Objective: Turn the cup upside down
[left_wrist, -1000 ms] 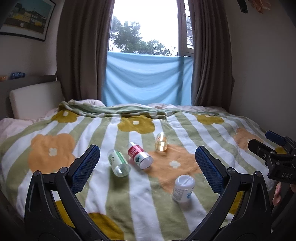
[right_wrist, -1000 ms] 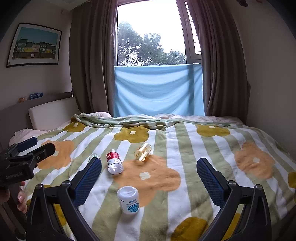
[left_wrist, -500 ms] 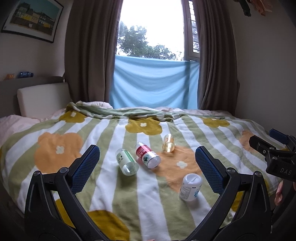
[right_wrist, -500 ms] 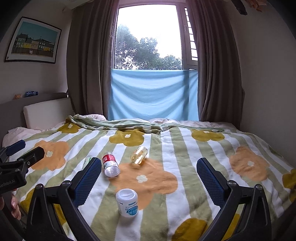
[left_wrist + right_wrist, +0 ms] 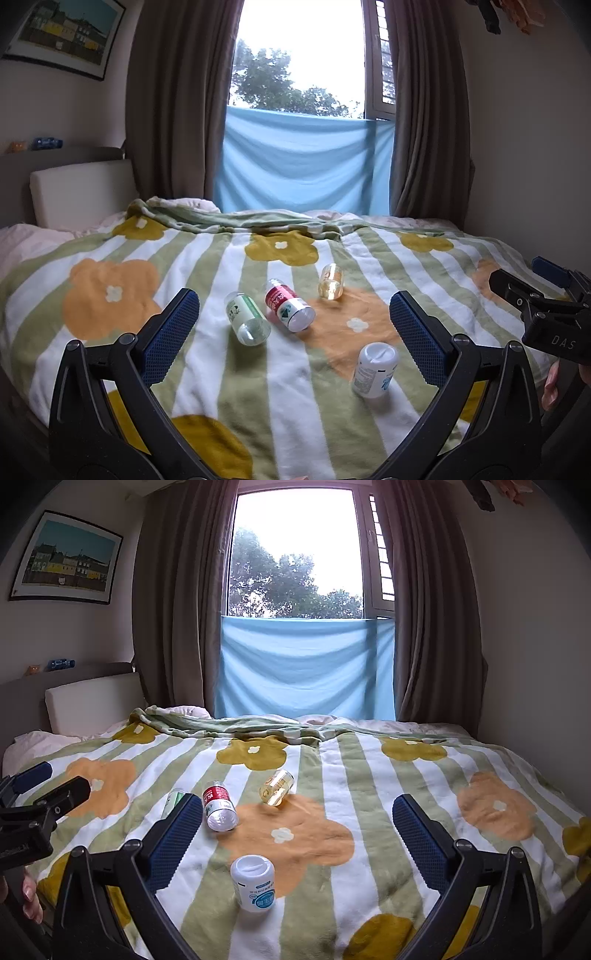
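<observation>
Several cups lie on a flowered striped blanket (image 5: pixel 110 266) on the bed. A white cup (image 5: pixel 375 369) with blue print stands base-up, nearest me; it also shows in the right wrist view (image 5: pixel 254 882). A red-labelled cup (image 5: pixel 290 310) (image 5: pixel 218 805), a green-labelled clear cup (image 5: pixel 246 318) (image 5: pixel 173 800) and a small yellowish clear cup (image 5: pixel 331 281) (image 5: pixel 277 787) lie on their sides. My left gripper (image 5: pixel 293 332) is open and empty, above the near blanket. My right gripper (image 5: pixel 295 838) is open and empty, behind the white cup.
A white headboard cushion (image 5: pixel 79 192) is at the left. Brown curtains (image 5: pixel 173 602) and a blue cloth (image 5: pixel 306 668) hang at the window beyond the bed. A wall (image 5: pixel 535 627) runs along the right. The right gripper shows at the left view's right edge (image 5: pixel 543 306).
Both views have tilted up and drawn back a little, so the cups sit lower in frame. The cups have not moved on the blanket. Both grippers stay open.
</observation>
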{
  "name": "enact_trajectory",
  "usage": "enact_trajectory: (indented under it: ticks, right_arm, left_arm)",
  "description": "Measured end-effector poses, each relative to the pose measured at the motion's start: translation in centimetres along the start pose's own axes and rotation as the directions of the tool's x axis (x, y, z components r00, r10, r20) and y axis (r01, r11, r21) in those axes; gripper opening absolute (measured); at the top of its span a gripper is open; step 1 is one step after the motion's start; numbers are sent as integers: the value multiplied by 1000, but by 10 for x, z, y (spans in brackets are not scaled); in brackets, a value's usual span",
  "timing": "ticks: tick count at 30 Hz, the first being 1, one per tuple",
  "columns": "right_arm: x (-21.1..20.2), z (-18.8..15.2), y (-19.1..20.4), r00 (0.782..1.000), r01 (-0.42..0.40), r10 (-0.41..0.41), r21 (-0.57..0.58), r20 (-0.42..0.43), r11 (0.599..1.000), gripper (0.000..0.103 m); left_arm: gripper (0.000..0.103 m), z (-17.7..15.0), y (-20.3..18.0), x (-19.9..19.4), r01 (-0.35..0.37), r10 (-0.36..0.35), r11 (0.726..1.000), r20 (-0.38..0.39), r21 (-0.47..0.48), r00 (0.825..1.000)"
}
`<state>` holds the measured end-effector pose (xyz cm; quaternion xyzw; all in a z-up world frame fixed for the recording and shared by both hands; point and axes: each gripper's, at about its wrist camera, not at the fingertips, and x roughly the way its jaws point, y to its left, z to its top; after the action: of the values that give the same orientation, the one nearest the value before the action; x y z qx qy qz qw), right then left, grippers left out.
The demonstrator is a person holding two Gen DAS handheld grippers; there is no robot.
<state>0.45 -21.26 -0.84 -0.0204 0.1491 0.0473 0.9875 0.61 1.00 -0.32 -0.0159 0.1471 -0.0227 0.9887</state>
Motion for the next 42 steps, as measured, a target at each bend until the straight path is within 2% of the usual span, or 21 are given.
enact_trajectory:
  ticks: [8, 27, 36, 42]
  right_arm:
    - [0, -2, 0, 1000, 8, -8, 6, -5, 1000, 103]
    - [1, -2, -2, 1000, 6, -6, 9, -4, 1000, 103]
    - [1, 0, -5, 1000, 1, -1, 16, -11, 1000, 103]
    - [2, 0, -5, 1000, 2, -2, 16, -12, 1000, 103]
  left_arm:
    - [103, -1, 0, -1, 14, -14, 1000, -3, -11, 1000]
    - [103, 2, -9, 0, 9, -9, 999, 13, 31, 1000]
    - [103, 2, -18, -6, -22, 17, 996, 55, 86, 998]
    - [103, 3, -14, -9, -20, 16, 998, 75, 62, 997]
